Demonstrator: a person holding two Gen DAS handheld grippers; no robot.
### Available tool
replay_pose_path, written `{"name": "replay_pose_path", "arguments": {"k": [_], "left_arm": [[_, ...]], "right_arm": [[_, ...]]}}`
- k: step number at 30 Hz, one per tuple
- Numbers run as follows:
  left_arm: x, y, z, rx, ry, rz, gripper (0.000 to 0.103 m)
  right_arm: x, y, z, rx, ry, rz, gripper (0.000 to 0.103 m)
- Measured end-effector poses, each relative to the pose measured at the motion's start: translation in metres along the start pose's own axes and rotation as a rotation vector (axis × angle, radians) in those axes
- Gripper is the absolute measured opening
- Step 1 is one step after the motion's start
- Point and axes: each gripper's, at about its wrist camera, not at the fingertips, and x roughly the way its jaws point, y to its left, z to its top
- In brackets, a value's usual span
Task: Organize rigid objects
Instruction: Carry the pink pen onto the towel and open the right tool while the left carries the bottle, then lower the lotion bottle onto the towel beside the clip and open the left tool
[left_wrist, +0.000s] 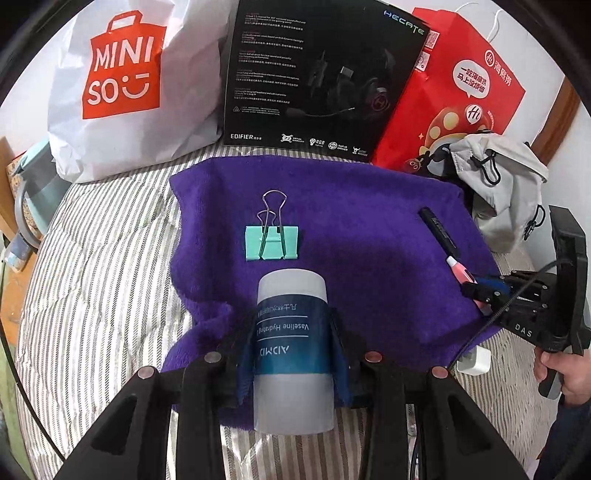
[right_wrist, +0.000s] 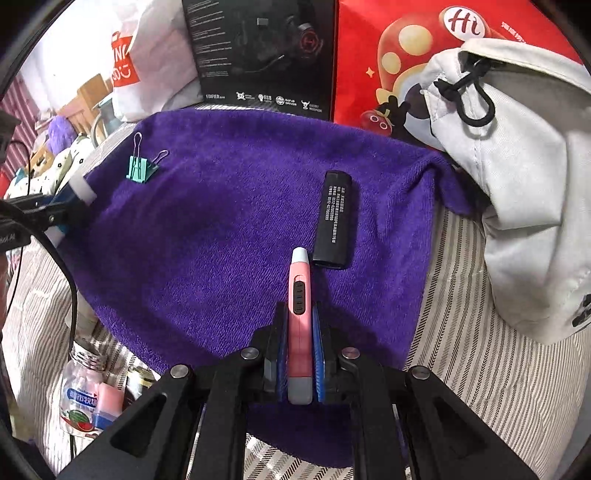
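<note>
**Both grippers loaded over the purple towel**

The left gripper (left_wrist: 293, 354) is closed around a white bottle (left_wrist: 291, 350) with a dark blue label, its blue pads pressed against the label on either side. The bottle lies along the fingers, over the near edge of the purple towel (left_wrist: 369, 229), just short of the mint binder clip (left_wrist: 271, 242) that sits further in on the towel.

The right gripper (right_wrist: 300, 354) is clamped narrowly on a pink box cutter (right_wrist: 299, 317), which points forward over the near part of the towel. Its tip ends just beside the near end of a black stick-shaped case (right_wrist: 334, 221) lying toward the towel's right side. Whether either held item rests on the towel or hangs above it cannot be told.

Handling, as a judgement: the bottle is stiff plastic with a smooth, round wall, so it may roll or slip. The present hold across the labelled middle looks sound, and it should be set down lengthwise on the soft towel. The cutter is light, slim and rigid, and gripping its flat sides near the rear, as now, keeps the slider clear. The clip is small and hard; its folded body is the best place to pinch, since the wire loops would swing. The black case is smooth and best taken across its middle.
</note>
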Motion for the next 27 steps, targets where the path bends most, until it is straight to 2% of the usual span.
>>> {"name": "replay_pose_path", "arguments": {"k": [7, 8, 9, 12, 16, 18, 27], "left_arm": [[0.018, 0.000, 0.009, 0.005, 0.013, 0.022, 0.034], [0.020, 0.000, 0.009, 0.004, 0.016, 0.022, 0.034], [0.023, 0.000, 0.009, 0.007, 0.018, 0.032, 0.034], [0.030, -0.002, 0.008, 0.011, 0.023, 0.047, 0.034], [0.038, -0.001, 0.009, 0.017, 0.028, 0.054, 0.034], [0.040, -0.003, 0.010, 0.031, 0.028, 0.068, 0.034], [0.046, -0.010, 0.006, 0.097, 0.020, 0.130, 0.034]], "right_arm": [[0.001, 0.005, -0.002, -0.035, 0.003, -0.014, 0.017], [0.000, 0.004, -0.002, -0.029, 0.004, -0.010, 0.023], [0.000, 0.002, -0.003, -0.020, 0.006, -0.003, 0.034], [-0.005, 0.003, -0.004, -0.012, -0.002, 0.002, 0.048], [-0.016, 0.007, -0.006, -0.010, -0.012, -0.028, 0.054], [-0.023, 0.008, -0.007, -0.004, -0.029, -0.049, 0.061], [-0.055, 0.001, -0.014, 0.065, -0.083, -0.070, 0.061]]}}
